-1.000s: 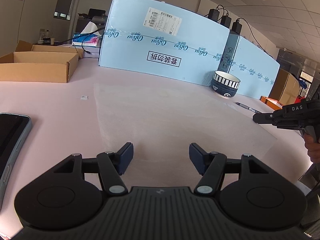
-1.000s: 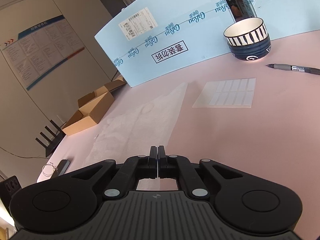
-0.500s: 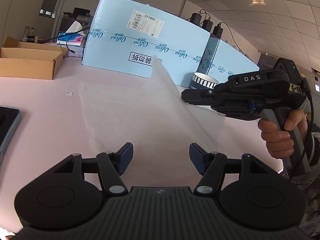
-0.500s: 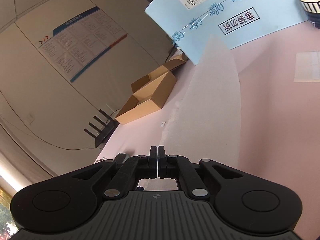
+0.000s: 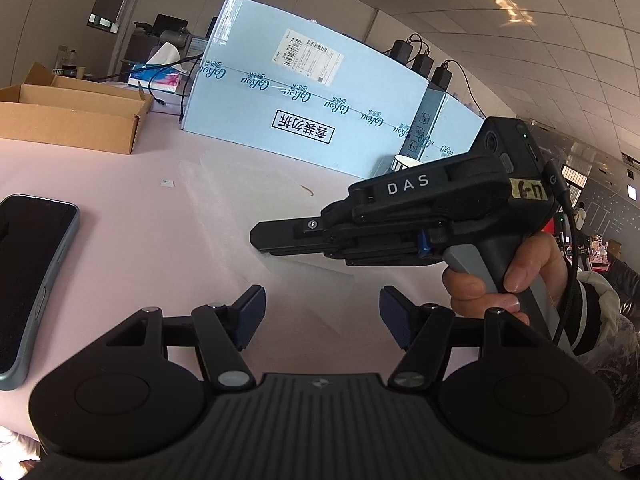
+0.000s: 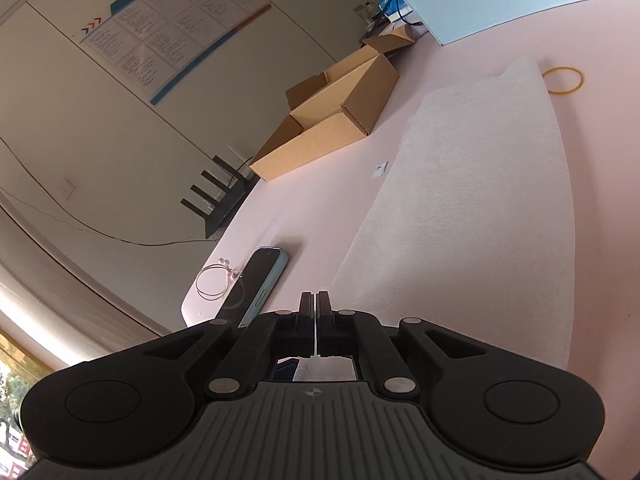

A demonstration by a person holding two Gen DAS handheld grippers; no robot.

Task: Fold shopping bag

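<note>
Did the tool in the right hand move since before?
Yes. In the left wrist view the right tool came in from the right edge, leftward across the blue box, carrying the bag over.

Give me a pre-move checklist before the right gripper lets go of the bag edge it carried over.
1. Right gripper shut on the shopping bag: ok.
2. Left gripper open, nothing between its pads: ok.
3. Folded layer lying flat on the table: ok.
4. Edges lined up: cannot tell.
5. Phone off the bag: ok.
6. Rubber band clear of the bag's far end: cannot tell.
</note>
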